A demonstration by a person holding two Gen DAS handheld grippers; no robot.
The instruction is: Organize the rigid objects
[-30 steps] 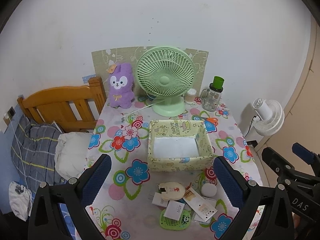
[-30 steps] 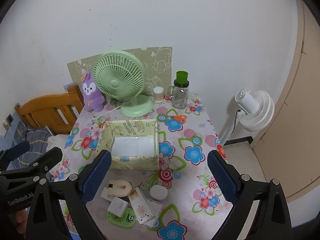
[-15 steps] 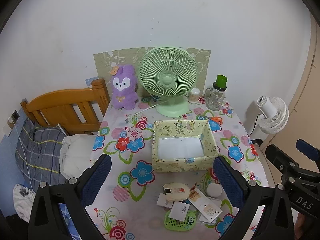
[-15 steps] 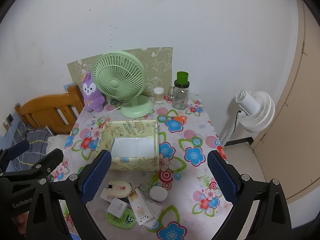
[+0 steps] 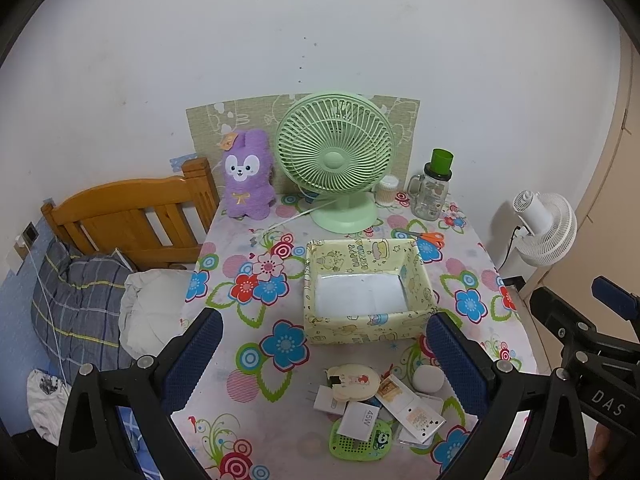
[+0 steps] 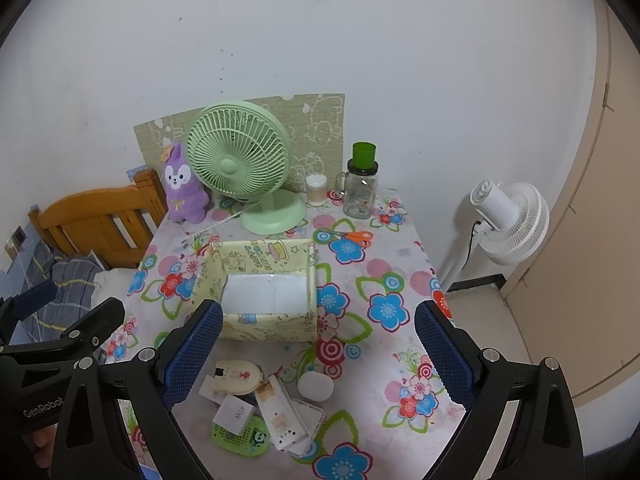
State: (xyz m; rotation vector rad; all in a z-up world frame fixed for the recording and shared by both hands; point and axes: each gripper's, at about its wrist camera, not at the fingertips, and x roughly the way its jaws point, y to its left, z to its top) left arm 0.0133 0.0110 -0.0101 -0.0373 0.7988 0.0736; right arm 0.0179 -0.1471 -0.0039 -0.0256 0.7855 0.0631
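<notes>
**Small rigid items heaped at the near table edge, box behind them empty**

The small rigid items (image 5: 380, 408) lie in a loose heap on the near part of the floral table (image 5: 224, 384), some overlapping. Both tools hang above and short of them: the left gripper (image 5: 324, 356) with its jaws spread wide and holding nothing, the right gripper (image 6: 316, 356) likewise agape and empty.

Nearest lies a flat green grille-like piece (image 6: 240, 436), partly under a white charger block (image 6: 234, 408) marked 45W. Beside that sits a long white card-like pack (image 6: 282, 416) resting on a clear flat case. Just beyond are a cream oval gadget (image 6: 236, 376) and a white round puck (image 6: 315, 386), which sits a little apart from the rest.

All look light and stiff. The charger, I judge, is easiest: pinch its two flat sides. The puck seems smooth and could slip, so grip across its widest part. The flat pieces offer only thin edges; sliding one off the heap first may help.

Behind the heap stands the yellow patterned box (image 5: 364, 328), open-topped and empty, the likely destination. Further back are orange-handled scissors (image 5: 426, 237), then a green desk fan (image 5: 334, 160), a purple plush rabbit (image 5: 246, 178) and a glass jar with a green lid (image 5: 434, 188) against the wall.
</notes>
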